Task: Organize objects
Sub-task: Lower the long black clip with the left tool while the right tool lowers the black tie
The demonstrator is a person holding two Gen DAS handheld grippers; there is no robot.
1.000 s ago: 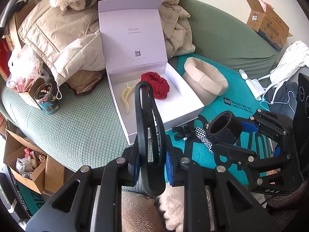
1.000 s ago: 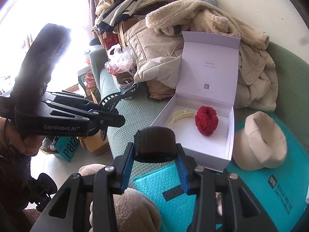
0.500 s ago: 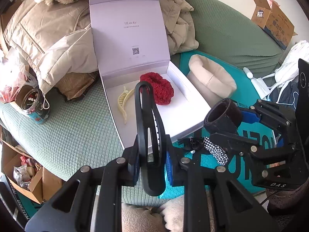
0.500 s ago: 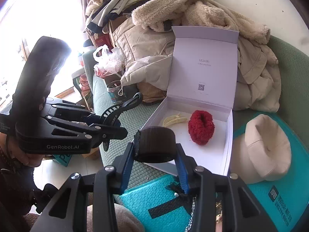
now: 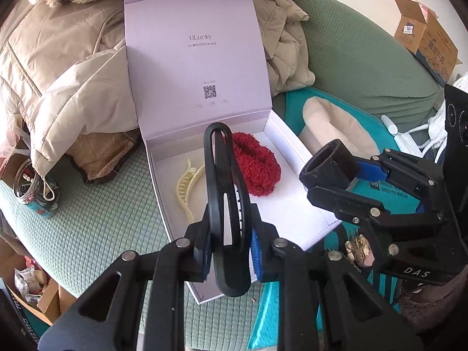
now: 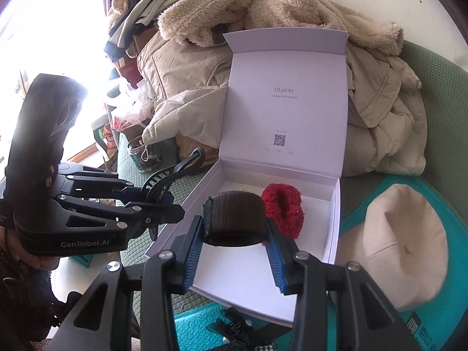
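Above the open white box [image 5: 295, 158]: left gripper [image 5: 229, 244] clenched on black hair claw [image 5: 225, 193]; right gripper [image 6: 235, 244] grasping black roll [image 6: 234, 219]. Risk: an early release could drop either outside the box wall.

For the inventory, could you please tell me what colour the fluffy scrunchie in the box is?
Red; the scrunchie shows best in the left wrist view.

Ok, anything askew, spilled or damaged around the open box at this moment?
Nothing spilled or damaged. The white box sits open with a red scrunchie and cream hair claw inside; a few hair accessories lie loose on the teal mailer outside it.
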